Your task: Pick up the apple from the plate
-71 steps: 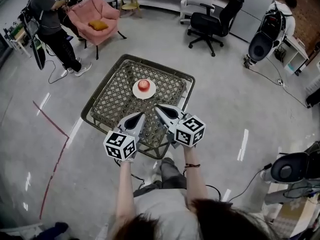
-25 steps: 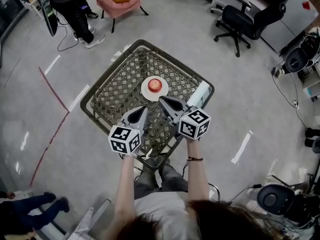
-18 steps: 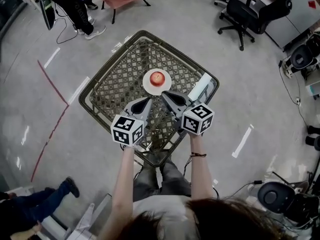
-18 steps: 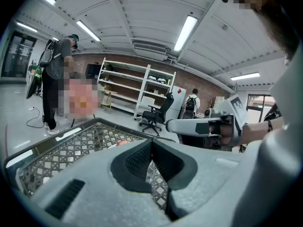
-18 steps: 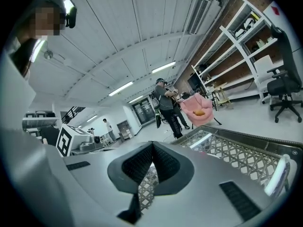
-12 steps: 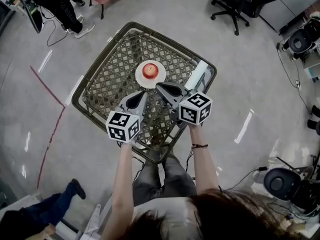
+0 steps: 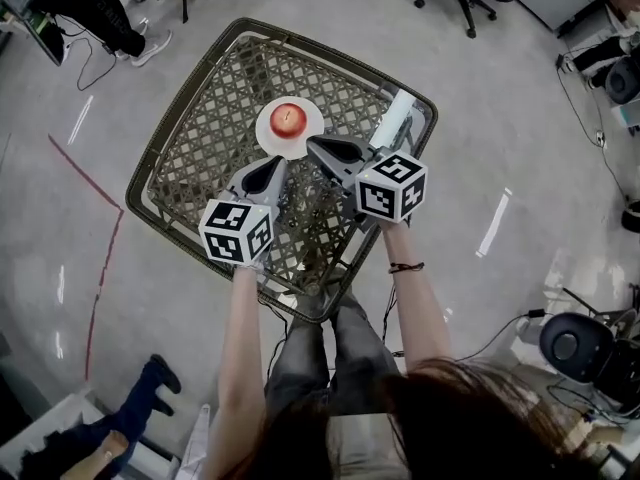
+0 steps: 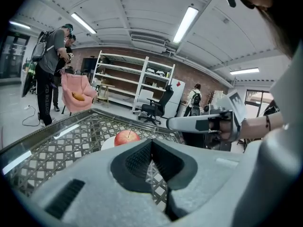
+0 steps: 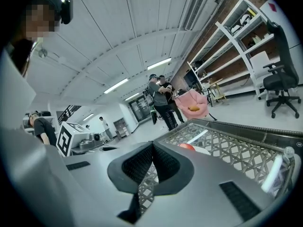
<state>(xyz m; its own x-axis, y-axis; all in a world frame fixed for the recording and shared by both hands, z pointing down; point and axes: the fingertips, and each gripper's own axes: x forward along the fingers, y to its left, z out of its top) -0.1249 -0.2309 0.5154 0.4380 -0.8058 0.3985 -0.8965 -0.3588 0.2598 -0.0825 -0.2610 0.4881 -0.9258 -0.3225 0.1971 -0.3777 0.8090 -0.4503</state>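
Fingers (image 8: pixel 135 162) of left gripper (image 7: pixel 272 165) and right gripper (image 7: pixel 314 145) pressed together, empty. Both now lower, nearer green lattice tabletop (image 7: pixel 200 138). Red apple (image 7: pixel 289 118) sits on white round plate (image 7: pixel 267 134); approach under way, opening needed.

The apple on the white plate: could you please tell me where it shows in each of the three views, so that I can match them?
Head view: the apple sits upper centre, on the white plate.
Left gripper view: the apple is just left of centre, mostly in view.
Right gripper view: the apple is right of centre, only a red sliver showing.
Shared landmark: the lattice table under the plate, seen in all three.
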